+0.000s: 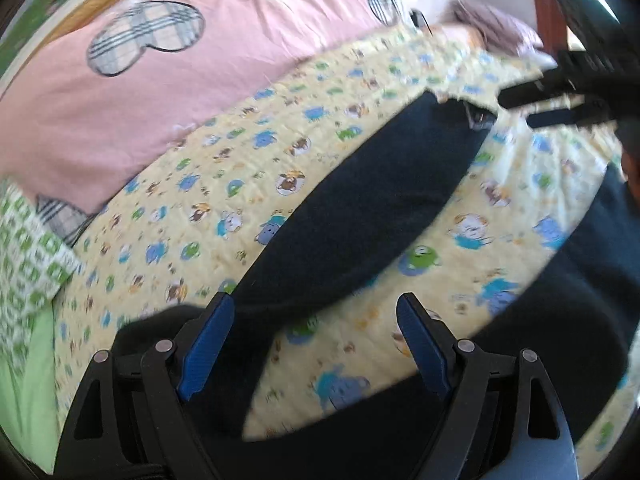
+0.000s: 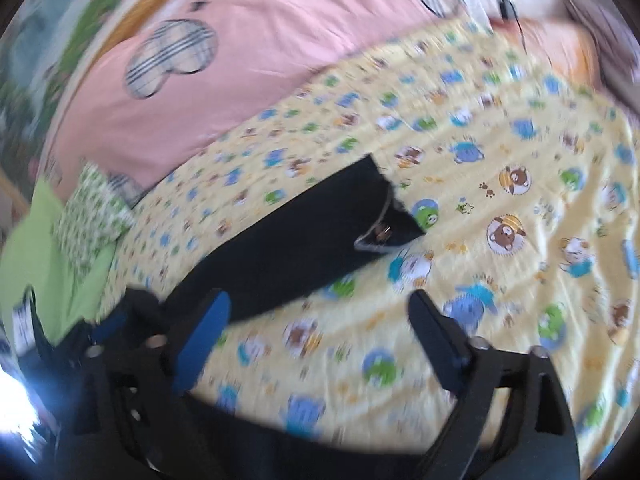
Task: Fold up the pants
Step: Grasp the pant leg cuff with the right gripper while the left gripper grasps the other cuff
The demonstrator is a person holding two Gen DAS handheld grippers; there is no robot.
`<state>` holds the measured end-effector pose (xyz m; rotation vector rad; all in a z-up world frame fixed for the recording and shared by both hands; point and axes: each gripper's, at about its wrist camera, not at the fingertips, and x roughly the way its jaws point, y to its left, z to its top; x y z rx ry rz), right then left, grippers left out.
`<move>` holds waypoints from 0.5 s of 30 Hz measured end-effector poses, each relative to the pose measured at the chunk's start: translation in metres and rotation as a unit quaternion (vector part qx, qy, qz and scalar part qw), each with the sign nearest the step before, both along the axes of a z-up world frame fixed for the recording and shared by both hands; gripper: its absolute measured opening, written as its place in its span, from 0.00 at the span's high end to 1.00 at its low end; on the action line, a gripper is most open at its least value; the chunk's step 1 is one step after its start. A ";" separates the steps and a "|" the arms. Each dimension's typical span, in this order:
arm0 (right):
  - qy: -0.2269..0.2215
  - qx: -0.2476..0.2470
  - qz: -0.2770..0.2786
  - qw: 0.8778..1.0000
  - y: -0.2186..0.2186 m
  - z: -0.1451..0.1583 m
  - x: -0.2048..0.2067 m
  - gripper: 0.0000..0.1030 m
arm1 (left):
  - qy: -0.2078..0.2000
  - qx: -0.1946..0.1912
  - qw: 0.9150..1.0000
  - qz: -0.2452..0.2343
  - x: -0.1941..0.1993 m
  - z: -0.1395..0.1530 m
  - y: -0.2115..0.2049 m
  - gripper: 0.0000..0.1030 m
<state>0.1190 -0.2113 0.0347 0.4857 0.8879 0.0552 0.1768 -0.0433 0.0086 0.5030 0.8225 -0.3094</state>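
Left wrist view shows dark pants (image 1: 360, 200) lying flat across a yellow blanket (image 1: 224, 184) with little animals on it. Behind its far edge lies a pink sheet (image 1: 224, 40). The left gripper (image 1: 316, 312) is spread wide, holding nothing. The right gripper (image 2: 320, 312) is wide too, with the blanket under it.
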 end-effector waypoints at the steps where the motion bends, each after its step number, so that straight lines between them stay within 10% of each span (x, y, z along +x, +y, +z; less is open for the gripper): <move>1: 0.009 0.007 -0.007 1.000 -0.003 -0.004 0.008 0.17 | 0.006 0.005 1.000 -0.011 0.006 -0.004 -0.002 0.19; 7: 0.034 0.075 -0.038 0.996 -0.021 -0.026 0.039 0.36 | 0.032 0.047 0.998 -0.042 0.034 -0.026 -0.006 0.19; 12: 0.020 0.102 -0.056 0.993 -0.027 -0.035 0.050 0.80 | 0.078 0.019 0.995 -0.051 0.050 -0.033 -0.001 0.19; 15: -0.001 0.096 -0.054 0.994 -0.025 -0.030 0.050 0.91 | 0.107 -0.004 0.993 -0.054 0.057 -0.033 0.002 0.37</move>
